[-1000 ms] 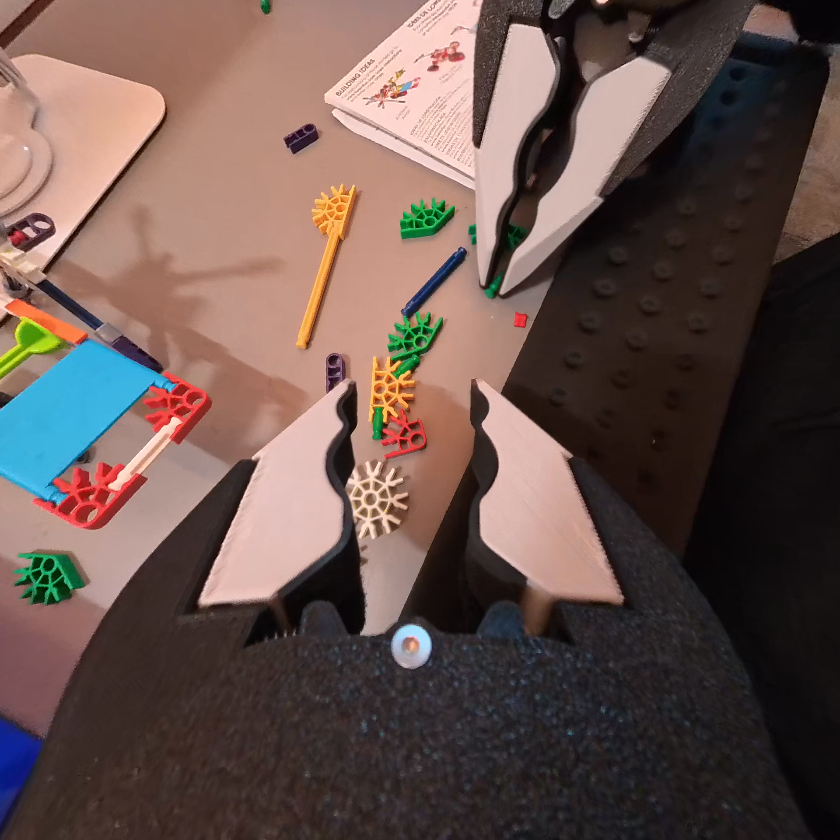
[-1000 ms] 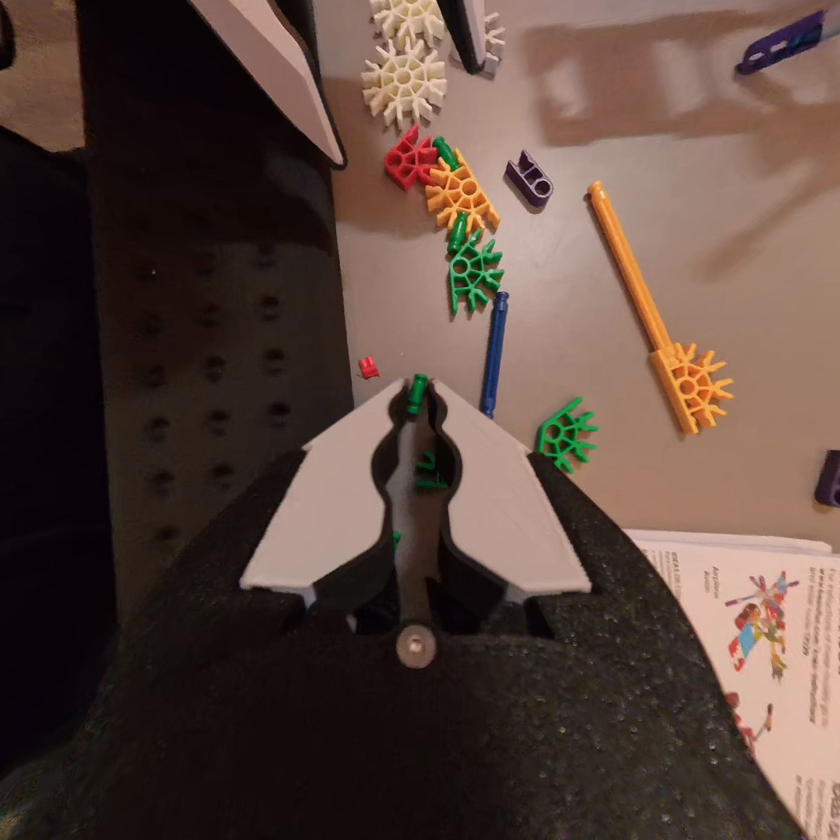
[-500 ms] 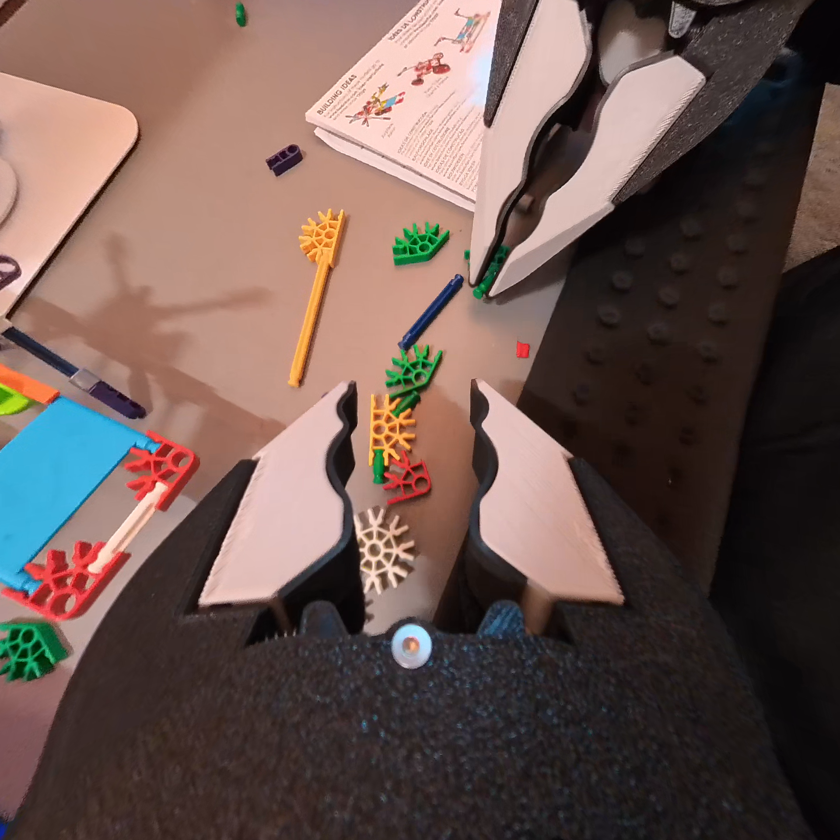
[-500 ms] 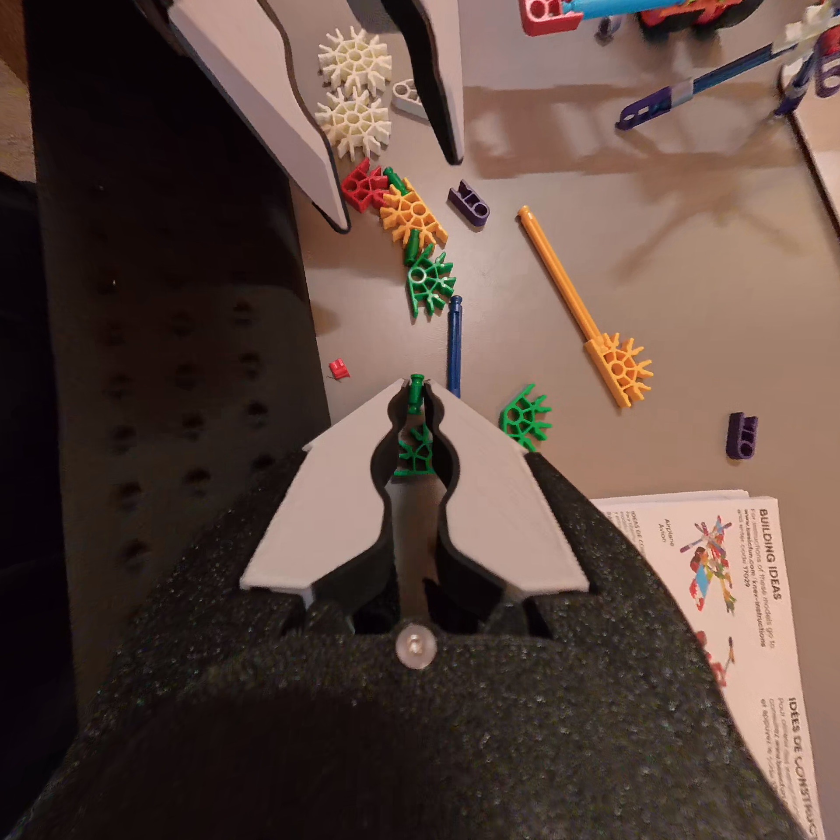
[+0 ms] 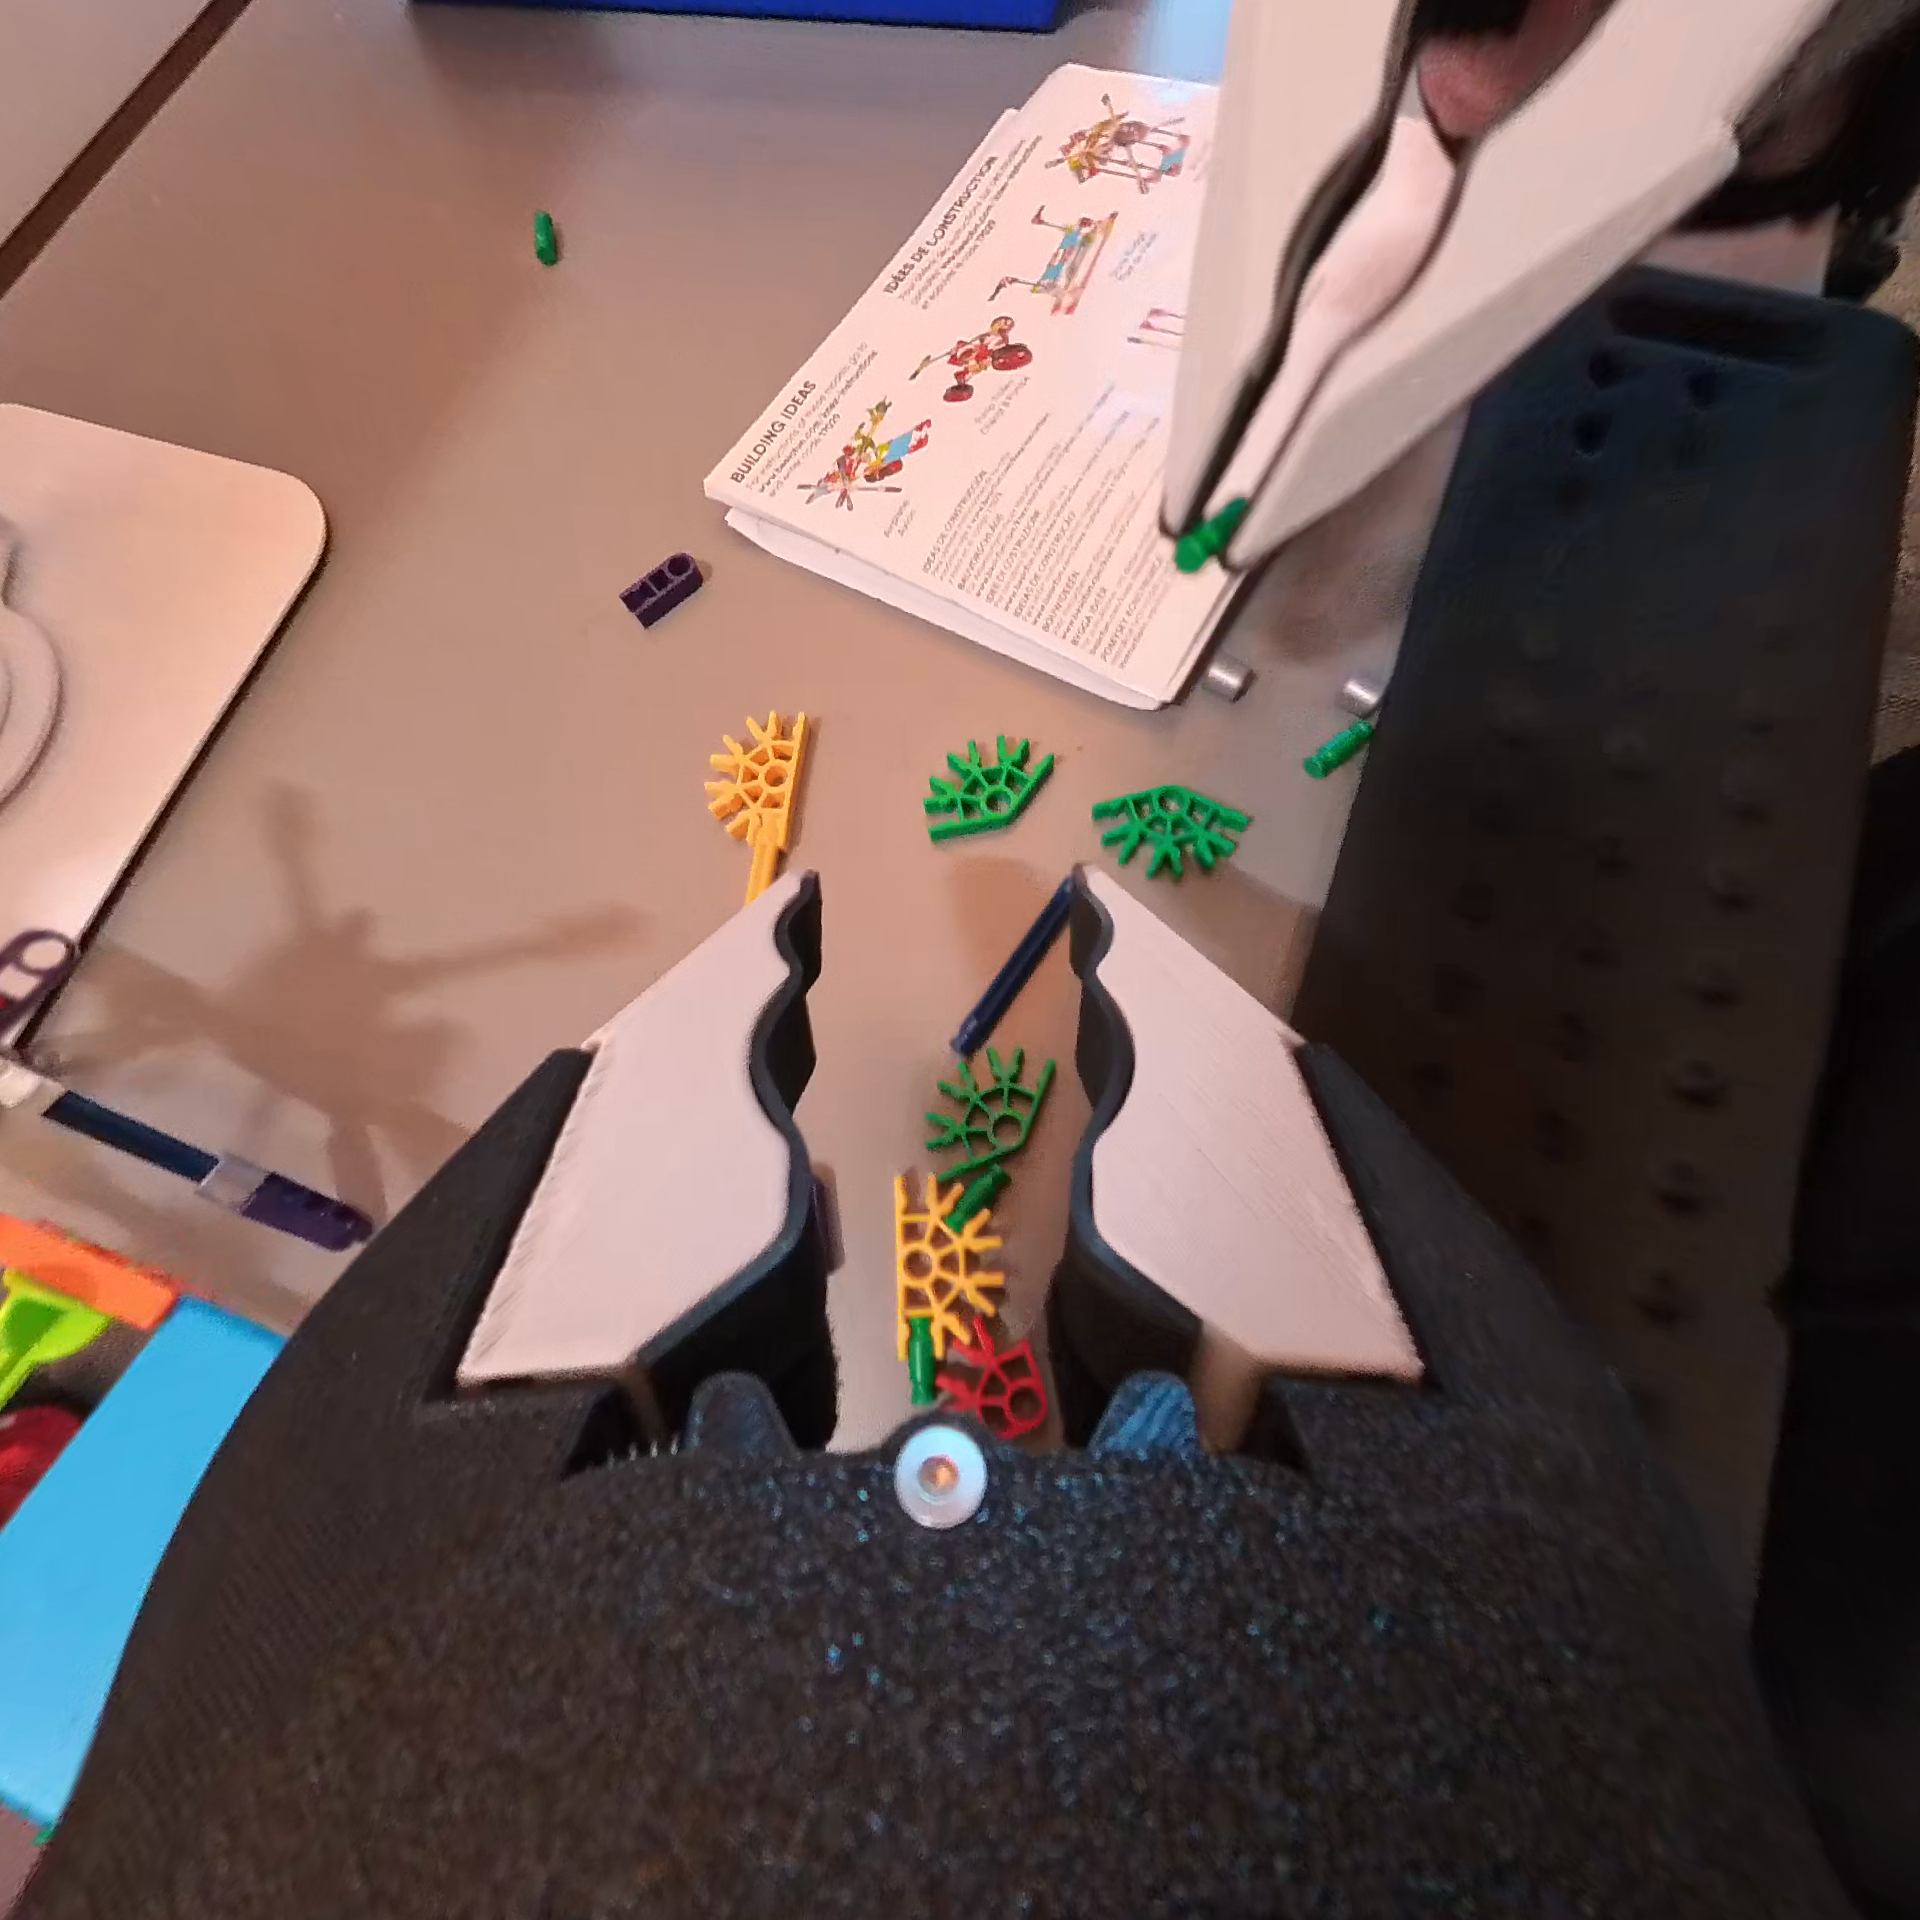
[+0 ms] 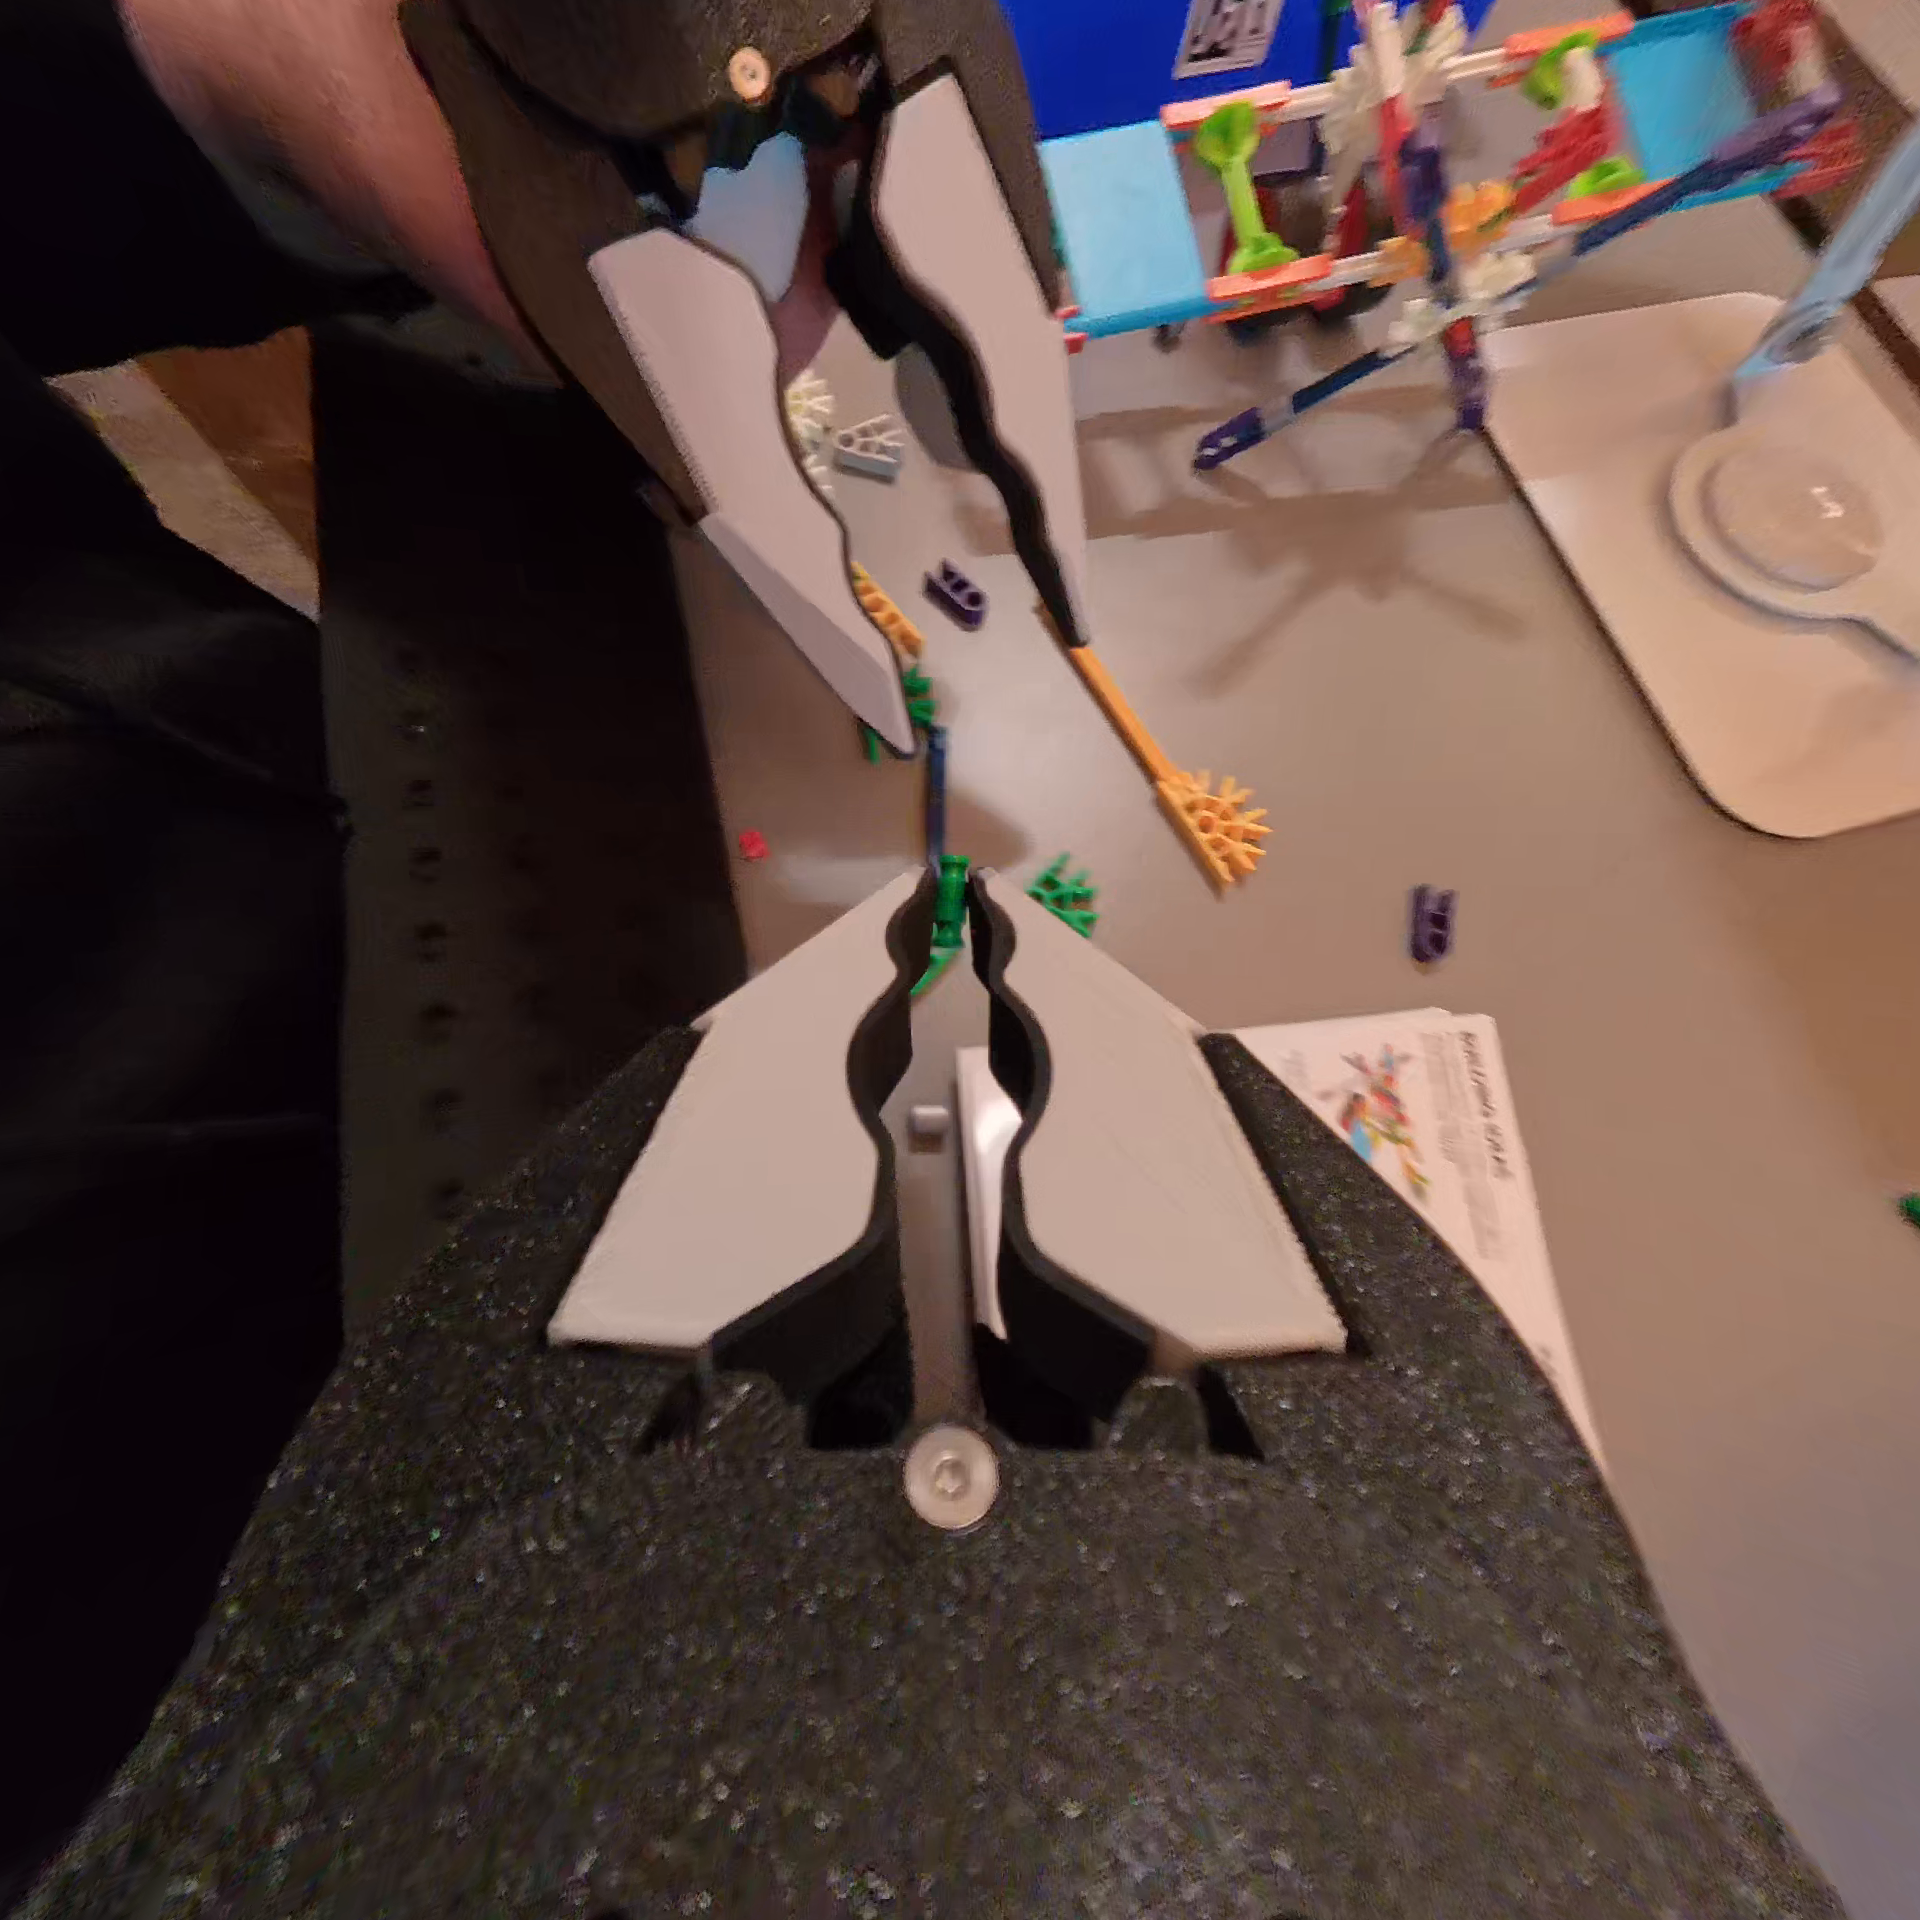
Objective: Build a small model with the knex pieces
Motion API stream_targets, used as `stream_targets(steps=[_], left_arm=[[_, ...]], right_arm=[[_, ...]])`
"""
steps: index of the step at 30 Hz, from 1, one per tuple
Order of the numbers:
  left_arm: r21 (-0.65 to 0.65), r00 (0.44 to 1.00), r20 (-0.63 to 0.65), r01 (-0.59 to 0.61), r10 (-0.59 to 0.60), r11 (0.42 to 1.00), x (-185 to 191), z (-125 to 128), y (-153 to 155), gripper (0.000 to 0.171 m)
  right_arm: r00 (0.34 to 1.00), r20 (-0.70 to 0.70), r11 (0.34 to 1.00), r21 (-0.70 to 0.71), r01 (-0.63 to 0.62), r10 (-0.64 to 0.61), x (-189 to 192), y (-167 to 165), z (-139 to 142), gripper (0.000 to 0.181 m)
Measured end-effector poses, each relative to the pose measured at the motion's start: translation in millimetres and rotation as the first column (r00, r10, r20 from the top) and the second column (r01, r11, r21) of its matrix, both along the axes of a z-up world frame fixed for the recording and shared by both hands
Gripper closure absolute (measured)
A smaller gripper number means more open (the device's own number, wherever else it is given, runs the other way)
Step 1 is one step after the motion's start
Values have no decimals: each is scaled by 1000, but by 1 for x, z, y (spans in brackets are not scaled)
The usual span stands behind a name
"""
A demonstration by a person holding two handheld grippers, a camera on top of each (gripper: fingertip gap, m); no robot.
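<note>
My right gripper (image 6: 948, 881) is shut on a short green rod (image 6: 951, 902) and holds it above the grey table; in the left wrist view it (image 5: 1210, 540) hangs over the corner of a booklet (image 5: 966, 457). My left gripper (image 5: 943, 899) is open and empty, low over the table. Between its fingers lie a green connector (image 5: 987, 1112), a yellow connector (image 5: 940, 1262), a red connector (image 5: 992, 1387) and a dark blue rod (image 5: 1013, 966). In the right wrist view the left gripper (image 6: 982, 675) is open just beyond the right one.
Loose pieces lie ahead: a yellow rod with connector (image 5: 764, 790), two green connectors (image 5: 987, 790), a purple clip (image 5: 662, 587). A black perforated block (image 5: 1610, 831) borders the right. A colourful rod model (image 6: 1455, 208) and a white board (image 6: 1766, 540) stand farther off. My right fingertips sit around 7 cm from my left ones.
My right gripper has risen from the table with the green rod and drawn back over the booklet. My left gripper has moved forward over the connector row, past the white connectors.
</note>
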State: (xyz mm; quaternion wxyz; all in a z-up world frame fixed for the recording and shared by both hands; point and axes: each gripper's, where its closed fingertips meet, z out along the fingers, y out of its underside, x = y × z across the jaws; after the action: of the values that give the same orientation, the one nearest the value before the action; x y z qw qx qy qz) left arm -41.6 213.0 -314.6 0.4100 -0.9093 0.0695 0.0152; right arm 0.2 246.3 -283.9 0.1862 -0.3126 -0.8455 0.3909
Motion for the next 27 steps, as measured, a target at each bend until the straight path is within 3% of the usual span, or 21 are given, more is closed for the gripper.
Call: stream_targets(steps=[5, 9, 15, 22, 27], left_arm=[[-17, 1000, 8, 11, -11, 1000, 2, -3, 21, 124], [-40, 999, 41, 2, 0, 999, 0, -13, 36, 123], [-91, 995, 98, -11, 20, 996, -2, -27, 49, 119], [-124, 986, 159, -37, 57, 992, -5, -35, 52, 116], [-157, 981, 185, -26, 55, 987, -1, -43, 49, 113]], right_arm=[[999, -24, 999, 15, 47, -47, -25, 48, 15, 175], [1000, -13, 997, 70, 16, -15, -53, 70, 7, 175], [979, 37, 965, 165, -205, 201, -85, 61, -20, 175], [879, 137, 861, 181, -476, 457, -102, 35, -35, 175], [835, 203, 813, 199, -547, 512, -114, 32, -43, 175]])
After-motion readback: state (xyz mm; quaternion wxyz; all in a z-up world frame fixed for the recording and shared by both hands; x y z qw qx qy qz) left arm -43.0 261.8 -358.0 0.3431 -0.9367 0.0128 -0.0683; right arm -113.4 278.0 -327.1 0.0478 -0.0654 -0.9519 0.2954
